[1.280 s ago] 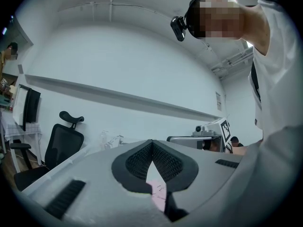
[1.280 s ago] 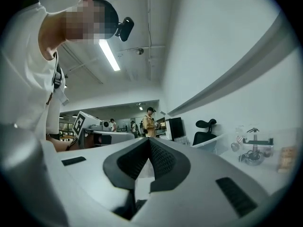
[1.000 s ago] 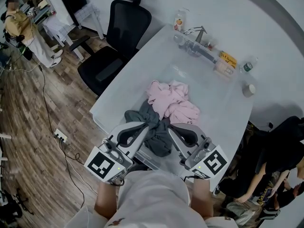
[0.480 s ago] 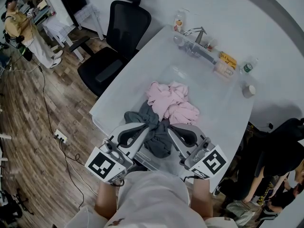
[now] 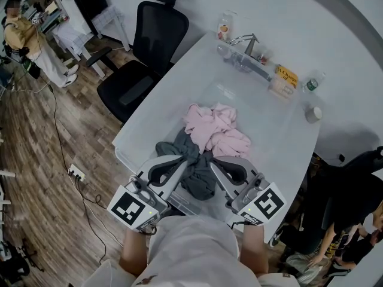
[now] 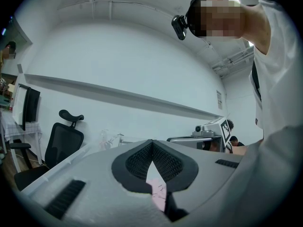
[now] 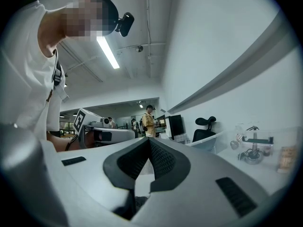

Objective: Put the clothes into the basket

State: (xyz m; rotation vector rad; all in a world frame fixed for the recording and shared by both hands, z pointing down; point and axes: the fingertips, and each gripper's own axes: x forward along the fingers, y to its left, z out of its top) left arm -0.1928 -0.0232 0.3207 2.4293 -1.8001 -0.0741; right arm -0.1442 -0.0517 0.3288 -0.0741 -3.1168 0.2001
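Overhead, in the head view, the grey garment (image 5: 194, 169) lies bunched, its long axis running from far left to near right, between the left gripper (image 5: 181, 158) and the right gripper (image 5: 216, 162). Just beyond it and touching it, the pink garment (image 5: 212, 127) is heaped along much the same slant. Both pieces seem to sit inside a clear basket (image 5: 236, 94) on the white table (image 5: 167, 88), though its see-through walls are hard to trace. A black office chair (image 5: 146, 52) stands at the table's far left. Compared with the earlier frames, the clothes and both grippers keep their places; only the bystander (image 5: 24, 34) at the far left has shifted a little. In the left gripper view, the left gripper (image 6: 152, 143) has its jaws closed tip to tip with nothing pinched, and a strip of the pink garment (image 6: 156, 190) shows through the gap below the tips. In the right gripper view, the right gripper (image 7: 149, 141) is likewise fully closed and empty, with the office chair (image 7: 204, 129) far off to the right.
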